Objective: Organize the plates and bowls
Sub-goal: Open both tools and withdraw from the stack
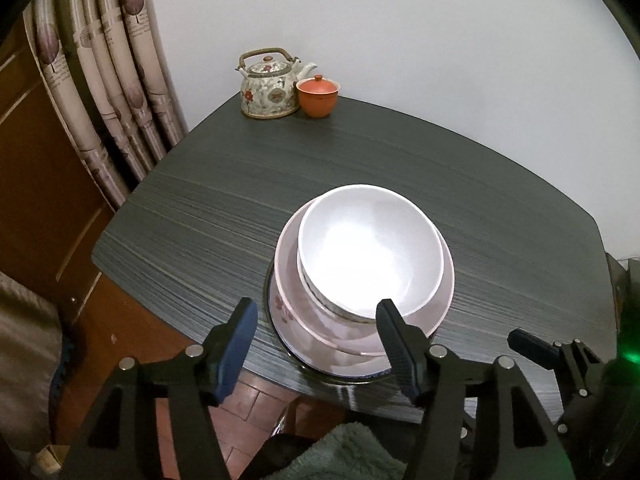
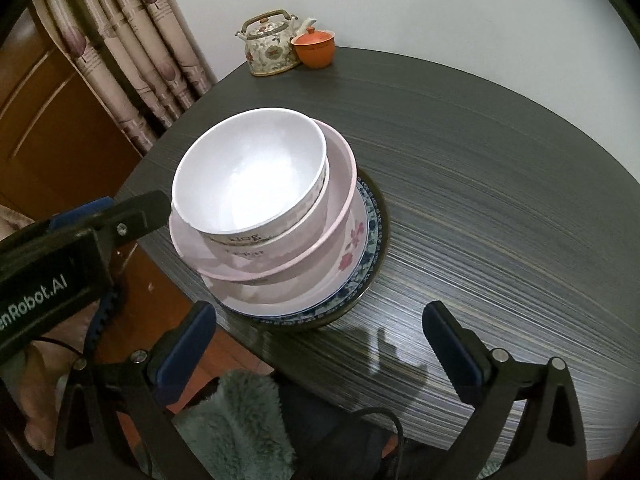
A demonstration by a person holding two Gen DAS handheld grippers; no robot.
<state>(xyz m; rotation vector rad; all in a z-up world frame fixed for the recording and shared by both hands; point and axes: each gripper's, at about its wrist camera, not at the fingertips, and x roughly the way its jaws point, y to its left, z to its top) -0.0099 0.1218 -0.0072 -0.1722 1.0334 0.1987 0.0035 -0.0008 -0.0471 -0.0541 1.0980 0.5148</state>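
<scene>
Upright, mouth up, the white bowl tops the stack of plates at frame centre; teapot and orange cup stand upper centre. Left gripper and right gripper are both released, holding nothing.

The left gripper and right gripper (both black, blue-padded) hang wide apart-jawed, gripping nothing, near the stacked white bowl.

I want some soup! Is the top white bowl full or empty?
Empty. The top bowl stands upright on the stack, and both views show only its bare white inside, nothing in it.
</scene>
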